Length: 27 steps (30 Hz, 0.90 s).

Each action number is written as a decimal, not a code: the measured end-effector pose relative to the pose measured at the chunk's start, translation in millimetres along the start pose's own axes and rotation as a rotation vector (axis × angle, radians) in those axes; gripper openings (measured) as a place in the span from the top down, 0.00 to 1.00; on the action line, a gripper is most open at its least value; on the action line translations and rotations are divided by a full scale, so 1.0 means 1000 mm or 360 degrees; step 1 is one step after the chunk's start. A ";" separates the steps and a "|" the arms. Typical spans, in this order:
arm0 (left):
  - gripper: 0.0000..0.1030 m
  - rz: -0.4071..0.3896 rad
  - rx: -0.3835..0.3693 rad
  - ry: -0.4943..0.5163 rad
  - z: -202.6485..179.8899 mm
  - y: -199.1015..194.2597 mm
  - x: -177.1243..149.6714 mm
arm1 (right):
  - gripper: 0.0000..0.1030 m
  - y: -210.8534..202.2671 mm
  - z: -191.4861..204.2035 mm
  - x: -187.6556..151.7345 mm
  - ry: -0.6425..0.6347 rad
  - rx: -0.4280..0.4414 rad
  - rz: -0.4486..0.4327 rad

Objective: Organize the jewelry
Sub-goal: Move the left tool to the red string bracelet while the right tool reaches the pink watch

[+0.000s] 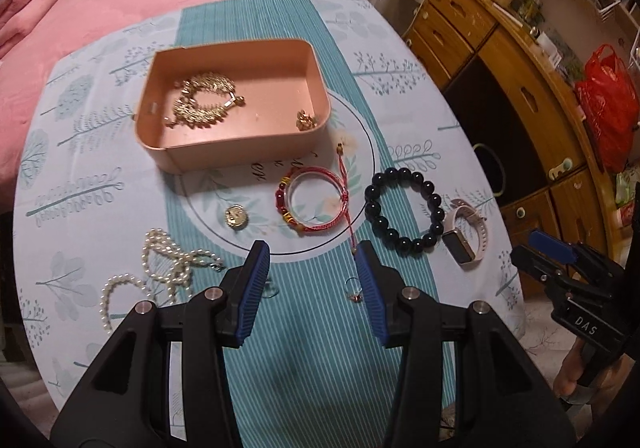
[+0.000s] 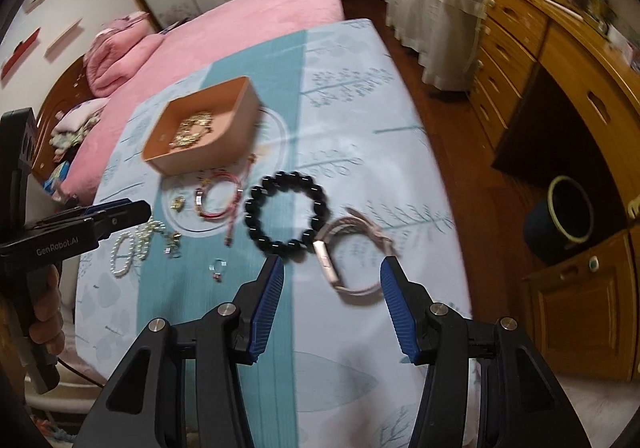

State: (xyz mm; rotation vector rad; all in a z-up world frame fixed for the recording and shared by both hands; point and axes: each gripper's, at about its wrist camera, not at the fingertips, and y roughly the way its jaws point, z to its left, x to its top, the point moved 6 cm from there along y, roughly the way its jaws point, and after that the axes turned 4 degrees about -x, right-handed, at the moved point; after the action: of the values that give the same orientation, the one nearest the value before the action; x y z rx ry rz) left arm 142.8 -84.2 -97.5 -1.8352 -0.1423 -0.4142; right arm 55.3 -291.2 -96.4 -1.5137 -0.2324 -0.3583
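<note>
Right wrist view: pink watch (image 2: 352, 268) motion-blurred, details unclear.

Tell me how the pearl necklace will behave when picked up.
The pearl necklace lies in loose loops, so it is probably floppy and will dangle. Its round glossy beads may slip between the pads. Its strands overlap, so it could snag on itself.

The left gripper (image 1: 312, 260) hangs open above the tablecloth (image 1: 400, 47), near a red bracelet (image 1: 310, 199) and pink box (image 1: 234, 103) holding gold chains (image 1: 204, 101).
</note>
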 end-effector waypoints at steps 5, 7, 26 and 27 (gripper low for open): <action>0.59 0.0049 0.0042 0.0005 0.003 0.025 0.008 | 0.50 0.019 -0.019 -0.003 0.0087 -0.0042 0.0042; 0.59 0.0059 0.0059 0.0009 0.006 0.034 0.012 | 0.55 0.029 -0.025 -0.005 0.0118 -0.0051 0.0061; 0.59 0.0175 0.0250 0.0082 0.019 0.103 0.033 | 0.67 0.106 -0.019 0.026 -0.0156 -0.0187 0.0129; 0.59 0.0168 0.0252 0.0091 0.017 0.104 0.034 | 0.71 0.107 -0.018 0.027 -0.0175 -0.0199 0.0123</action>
State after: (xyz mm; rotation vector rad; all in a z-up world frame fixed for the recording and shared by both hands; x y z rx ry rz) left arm 209.8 -103.7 -183.9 -1.6655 -0.0378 -0.3705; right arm 118.4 -309.7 -187.0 -1.6631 -0.2413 -0.2319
